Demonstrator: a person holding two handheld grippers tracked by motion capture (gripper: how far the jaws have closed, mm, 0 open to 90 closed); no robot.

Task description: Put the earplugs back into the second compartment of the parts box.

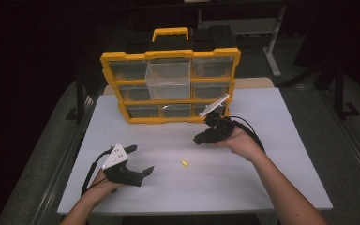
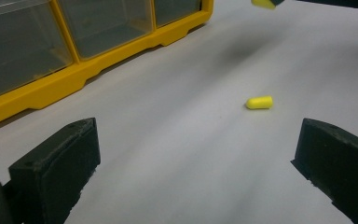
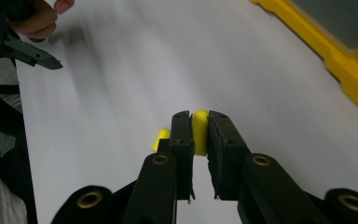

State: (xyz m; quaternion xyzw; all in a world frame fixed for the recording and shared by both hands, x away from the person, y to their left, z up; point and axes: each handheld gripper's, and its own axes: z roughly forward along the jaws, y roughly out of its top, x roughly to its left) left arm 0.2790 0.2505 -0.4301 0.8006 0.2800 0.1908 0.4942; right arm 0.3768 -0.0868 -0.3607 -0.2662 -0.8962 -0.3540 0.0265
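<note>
Right gripper [image 3: 199, 133] pinches a small yellow plug [image 3: 200, 132] between its two black jaws, the pads pressed against its sides and its rounded tip poking out above them; in the high view this gripper [image 1: 201, 138] hangs above the white table [image 1: 272, 154], just in front of the lower right corner of the yellow organiser [image 1: 169, 86]. A second yellow plug [image 1: 184, 163] lies on its side on the bare table between the two hands, well apart from the organiser, and it shows again ahead of the left jaws [image 2: 259, 102]. Left gripper [image 1: 142, 161] rests low near the front left of the table with its jaws spread wide and nothing between them. Standing upright at the back of the table, the organiser carries a yellow handle [image 1: 170, 33] on top and three rows of clear drawers. One middle drawer [image 1: 168, 80] is pulled out toward the person; through its clear walls nothing can be made out inside. What the closed drawers [image 2: 102, 23] hold I cannot tell: their fronts look dim and hazy, with no contents visible through them
</note>
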